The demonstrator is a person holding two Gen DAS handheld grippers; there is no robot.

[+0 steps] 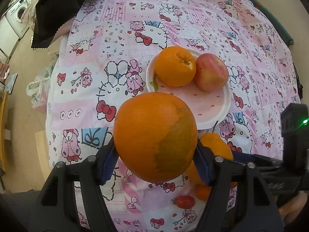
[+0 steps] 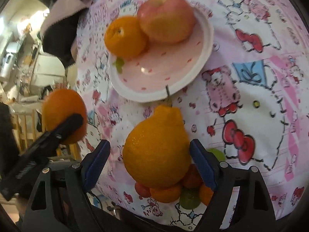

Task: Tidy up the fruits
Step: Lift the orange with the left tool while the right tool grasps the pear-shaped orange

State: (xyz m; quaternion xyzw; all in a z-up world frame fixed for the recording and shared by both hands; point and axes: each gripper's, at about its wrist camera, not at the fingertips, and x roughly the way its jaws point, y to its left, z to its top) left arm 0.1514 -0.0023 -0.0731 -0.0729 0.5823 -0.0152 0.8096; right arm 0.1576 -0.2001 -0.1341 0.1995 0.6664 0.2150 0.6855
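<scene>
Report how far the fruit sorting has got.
Done: an orange and an apple sit on the plate. In hand: the left gripper holds a big orange; the right gripper straddles a knobbed orange, ungripped. Left: the small fruits beneath it.

Printed cloth tablecloth, glossy plate
</scene>
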